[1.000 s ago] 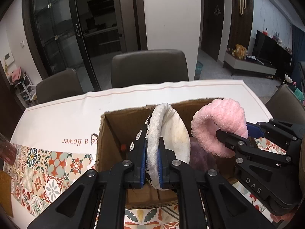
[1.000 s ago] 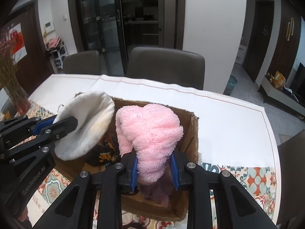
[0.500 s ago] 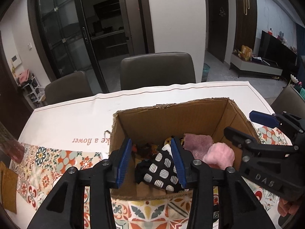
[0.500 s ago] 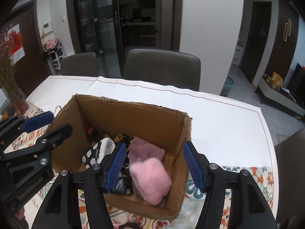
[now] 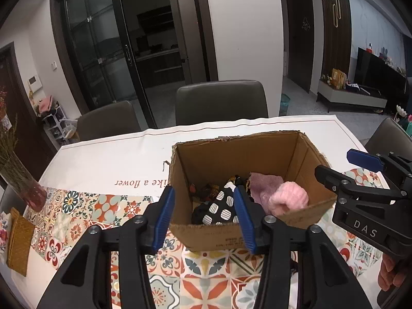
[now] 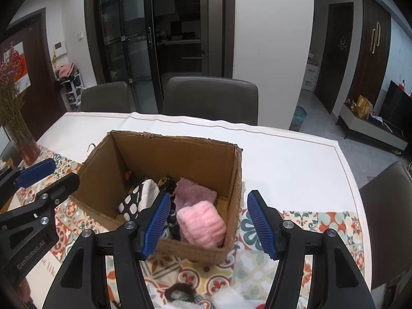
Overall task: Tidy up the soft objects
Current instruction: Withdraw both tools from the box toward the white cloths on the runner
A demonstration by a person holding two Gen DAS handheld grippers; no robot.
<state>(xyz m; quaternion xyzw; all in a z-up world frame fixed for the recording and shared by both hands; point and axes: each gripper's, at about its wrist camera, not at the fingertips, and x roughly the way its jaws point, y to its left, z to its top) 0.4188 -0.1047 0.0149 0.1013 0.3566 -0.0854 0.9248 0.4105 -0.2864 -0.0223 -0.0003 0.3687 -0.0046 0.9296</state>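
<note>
An open cardboard box (image 5: 306, 154) (image 6: 237, 172) stands on the table. Inside lie a pink fluffy item (image 5: 289, 198) (image 6: 202, 225), a mauve fuzzy cloth (image 5: 264, 182) (image 6: 194, 193) and a black-and-white patterned item (image 5: 221, 206) (image 6: 136, 198), with dark items beneath. My left gripper (image 5: 204, 215) is open and empty, above the box's near edge; it also shows in the right wrist view (image 6: 49, 175). My right gripper (image 6: 208, 222) is open and empty, over the box's near right corner; it also shows in the left wrist view (image 5: 345, 164).
The table (image 5: 108, 162) has a white cloth with a tiled-pattern runner (image 5: 77, 211). A vase of dried flowers (image 5: 23, 182) stands at the left edge. More soft items (image 6: 180, 293) lie at the near edge. Chairs (image 5: 221, 100) stand behind the table.
Both grippers opened and dropped their items into the box: the white patterned one from the left, the pink fluffy one from the right. Both grippers then drew back and up.
</note>
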